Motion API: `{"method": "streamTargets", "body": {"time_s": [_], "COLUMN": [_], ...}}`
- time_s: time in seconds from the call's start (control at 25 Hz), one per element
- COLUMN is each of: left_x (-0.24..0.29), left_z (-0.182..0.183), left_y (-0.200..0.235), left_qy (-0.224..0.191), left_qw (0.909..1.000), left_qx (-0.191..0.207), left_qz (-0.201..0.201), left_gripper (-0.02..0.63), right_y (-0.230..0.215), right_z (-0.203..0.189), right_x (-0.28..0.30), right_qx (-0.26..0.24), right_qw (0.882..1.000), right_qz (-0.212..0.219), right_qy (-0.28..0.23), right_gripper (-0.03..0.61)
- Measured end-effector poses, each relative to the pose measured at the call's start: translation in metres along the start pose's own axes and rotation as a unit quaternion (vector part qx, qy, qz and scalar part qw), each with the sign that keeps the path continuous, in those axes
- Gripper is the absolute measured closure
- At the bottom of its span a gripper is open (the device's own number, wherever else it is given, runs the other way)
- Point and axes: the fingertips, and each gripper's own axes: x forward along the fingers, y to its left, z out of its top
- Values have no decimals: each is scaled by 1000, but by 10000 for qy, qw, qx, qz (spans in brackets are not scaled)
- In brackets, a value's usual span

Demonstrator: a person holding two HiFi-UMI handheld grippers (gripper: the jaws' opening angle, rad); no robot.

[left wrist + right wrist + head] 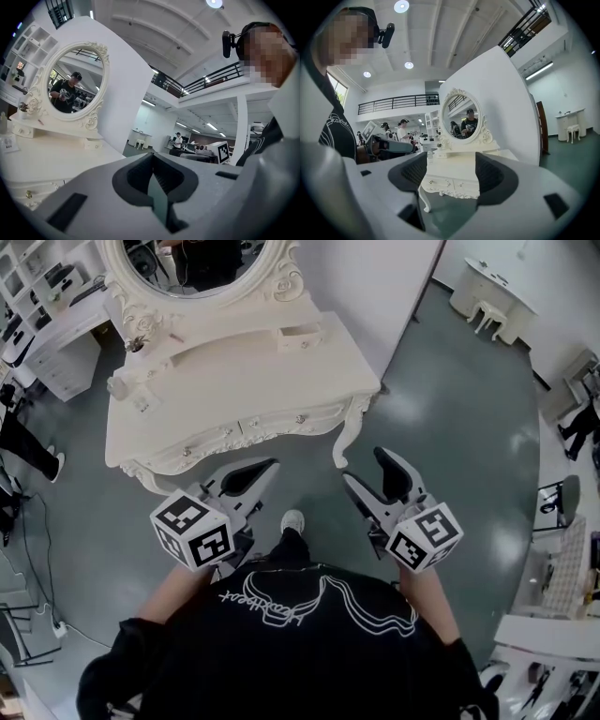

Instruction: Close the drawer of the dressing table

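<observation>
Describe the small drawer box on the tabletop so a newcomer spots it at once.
Find the white dressing table against the wall, with its oval mirror. At the mirror's right foot, on the tabletop, stands a small white drawer box. Unlike the wide knobbed drawers along the front, it sits on top.

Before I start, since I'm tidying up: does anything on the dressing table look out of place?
The small drawer right of the mirror seems pulled out; the front drawers look shut.
</observation>
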Motion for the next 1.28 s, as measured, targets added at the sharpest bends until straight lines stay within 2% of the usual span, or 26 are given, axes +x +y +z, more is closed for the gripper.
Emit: {"method": "streamTargets", "body": {"time_s": [0.44, 1.04, 1.28], "left_x": [43, 134, 155], "left_z": [12, 25, 28], "left_y": [56, 226, 281], "left_qy": [118, 372, 386], "left_qw": [9998, 9964, 9953], "left_qx": [-155, -635, -654], "left_qz": [-24, 422, 601], "left_gripper": [609, 609, 610], "right_y": [-49, -159, -191], "right_z": [-10, -23, -39], "right_x": [56, 207, 254], "right_qx": [23, 263, 203], "right_qw": [9994, 9952, 9928], "right_qz": [-102, -206, -287], "right_qy": [343, 915, 1149], "right_gripper": [261, 275, 281]}}
